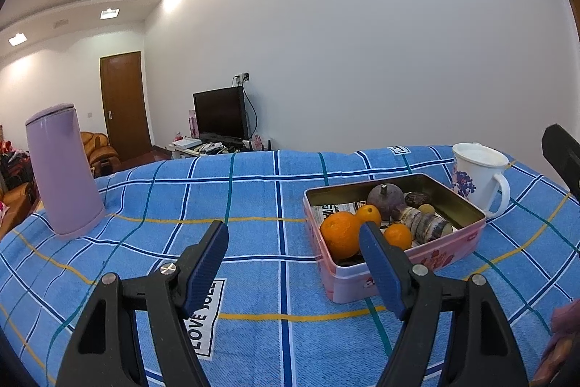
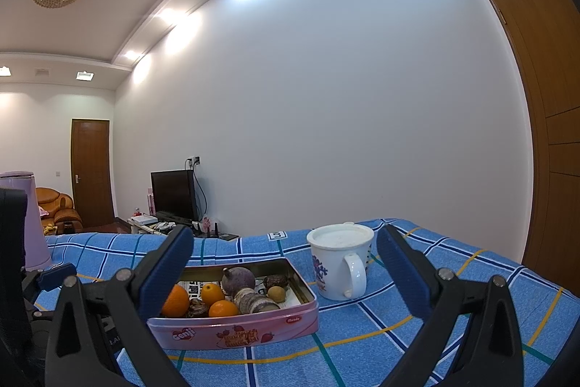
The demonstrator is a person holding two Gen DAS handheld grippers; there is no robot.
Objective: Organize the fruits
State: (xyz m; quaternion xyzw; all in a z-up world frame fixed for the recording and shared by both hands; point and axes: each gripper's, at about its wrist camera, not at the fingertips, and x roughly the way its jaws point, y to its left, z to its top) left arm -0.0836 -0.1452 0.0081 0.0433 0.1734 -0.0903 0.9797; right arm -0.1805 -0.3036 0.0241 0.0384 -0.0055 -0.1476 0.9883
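left gripper (image 1: 293,245) jaws wide apart, holding nothing, low over the blue checked cloth (image 1: 253,198) | right gripper (image 2: 284,269) jaws also spread and empty, framing the tin, probably to reach in | fruits lie in the pink metal tin (image 2: 235,332): smooth oranges (image 2: 176,300), dull purple round fruit (image 2: 237,280) | glossy white lidded mug (image 2: 340,260) just beside the tin | lilac kettle (image 1: 61,169) well apart

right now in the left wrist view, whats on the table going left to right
purple kettle → pink tin of fruit → white mug
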